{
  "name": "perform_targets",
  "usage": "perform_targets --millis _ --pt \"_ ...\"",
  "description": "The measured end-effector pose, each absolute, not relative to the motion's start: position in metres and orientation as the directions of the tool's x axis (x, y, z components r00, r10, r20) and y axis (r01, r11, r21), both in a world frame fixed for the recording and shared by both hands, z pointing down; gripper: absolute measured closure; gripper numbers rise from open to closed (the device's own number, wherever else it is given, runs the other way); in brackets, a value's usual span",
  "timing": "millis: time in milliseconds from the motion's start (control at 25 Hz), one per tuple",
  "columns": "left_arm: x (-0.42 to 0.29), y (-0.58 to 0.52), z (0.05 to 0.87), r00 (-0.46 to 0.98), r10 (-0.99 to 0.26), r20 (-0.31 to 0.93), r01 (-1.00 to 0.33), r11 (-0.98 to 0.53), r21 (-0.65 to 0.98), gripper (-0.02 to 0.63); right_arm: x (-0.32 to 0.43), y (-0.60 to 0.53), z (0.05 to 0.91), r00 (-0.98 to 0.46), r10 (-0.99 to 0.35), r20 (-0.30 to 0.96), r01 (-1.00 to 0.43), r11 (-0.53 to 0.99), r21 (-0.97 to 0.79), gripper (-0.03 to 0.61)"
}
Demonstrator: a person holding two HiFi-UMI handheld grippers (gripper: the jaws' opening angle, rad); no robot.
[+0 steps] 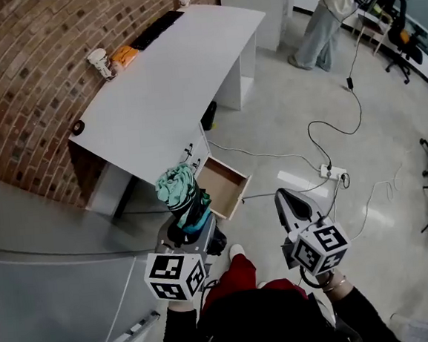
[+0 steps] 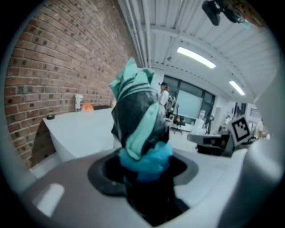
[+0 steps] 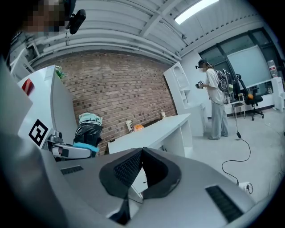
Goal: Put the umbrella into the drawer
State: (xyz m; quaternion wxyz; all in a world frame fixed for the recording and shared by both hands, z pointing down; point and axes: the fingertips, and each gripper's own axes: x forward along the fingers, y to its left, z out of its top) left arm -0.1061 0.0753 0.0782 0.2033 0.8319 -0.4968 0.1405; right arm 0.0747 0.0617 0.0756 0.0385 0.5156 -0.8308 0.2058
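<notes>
Head view: the left gripper, its cube of black-and-white square markers facing the camera, has its jaws clamped on the dark lower end of the folded teal, black and blue umbrella, which sticks out toward 12 o'clock, near the white desk. Just beside the umbrella at 3 o'clock, the drawer stands pulled out. At the drawer's 4 o'clock, the right gripper has its jaws pressed together on nothing, with a power strip on the floor at its 1 o'clock.
</notes>
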Motion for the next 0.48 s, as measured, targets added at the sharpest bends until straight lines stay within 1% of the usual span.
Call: perform_targets --millis 480 --pt "-0.103 0.031 0.11 0.514 -0.714 0.475 -0.856 -0.467 0.224 0.382 0.073 0.025 0.104 -0.412 -0.838 0.357 -0.902 0.319 -0.292 0.577"
